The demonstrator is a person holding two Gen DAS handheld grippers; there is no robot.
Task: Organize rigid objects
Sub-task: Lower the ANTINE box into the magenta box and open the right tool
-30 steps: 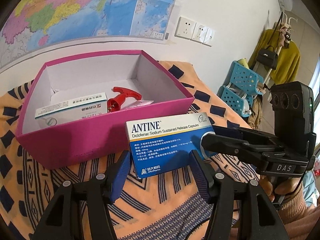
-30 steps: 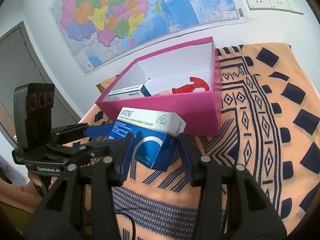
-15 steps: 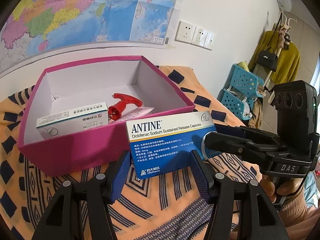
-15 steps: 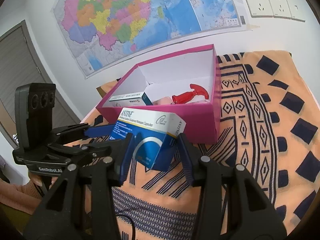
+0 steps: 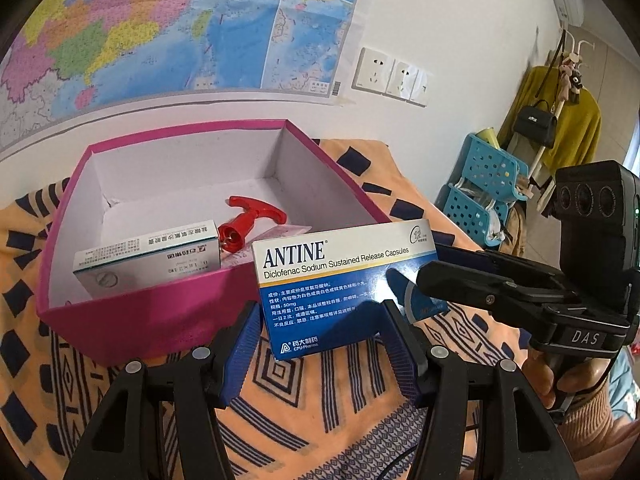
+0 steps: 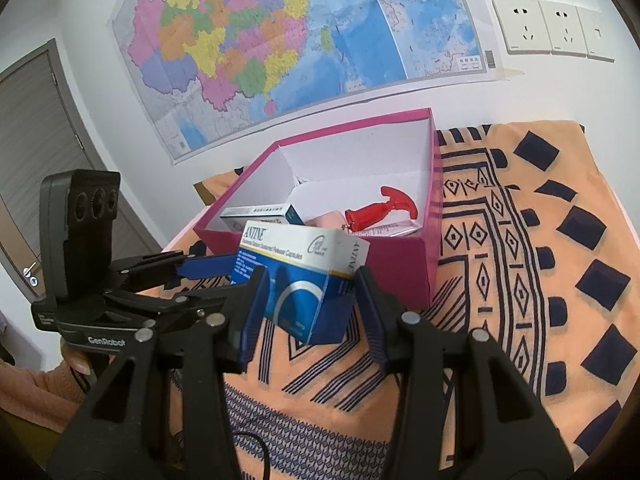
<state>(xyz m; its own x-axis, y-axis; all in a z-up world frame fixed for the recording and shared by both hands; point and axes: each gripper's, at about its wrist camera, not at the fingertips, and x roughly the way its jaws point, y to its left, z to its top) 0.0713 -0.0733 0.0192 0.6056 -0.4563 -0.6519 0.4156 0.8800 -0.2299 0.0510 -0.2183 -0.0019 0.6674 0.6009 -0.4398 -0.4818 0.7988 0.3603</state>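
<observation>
Both grippers hold a blue and white ANTINE medicine box (image 5: 344,280) in the air, just in front of the pink box's near wall (image 5: 160,320). My left gripper (image 5: 321,310) is shut on its lower edge. My right gripper (image 6: 310,280) is shut on its end and shows in the left wrist view (image 5: 424,276) at the box's right side. Inside the pink box (image 6: 400,264) lie a white and teal medicine box (image 5: 152,256), a red T-handled tool (image 5: 248,220) and a pale pink packet (image 6: 324,220).
An orange cloth with dark blue patterns (image 6: 540,280) covers the table. A wall with a map (image 6: 280,40) and sockets (image 6: 552,28) stands right behind the pink box. Blue baskets (image 5: 480,192) and a coat rack are off the table's right. A door (image 6: 32,140) is at left.
Both grippers and the ANTINE box have risen slightly, so more of the pink box's inside shows. The grips have not changed.
</observation>
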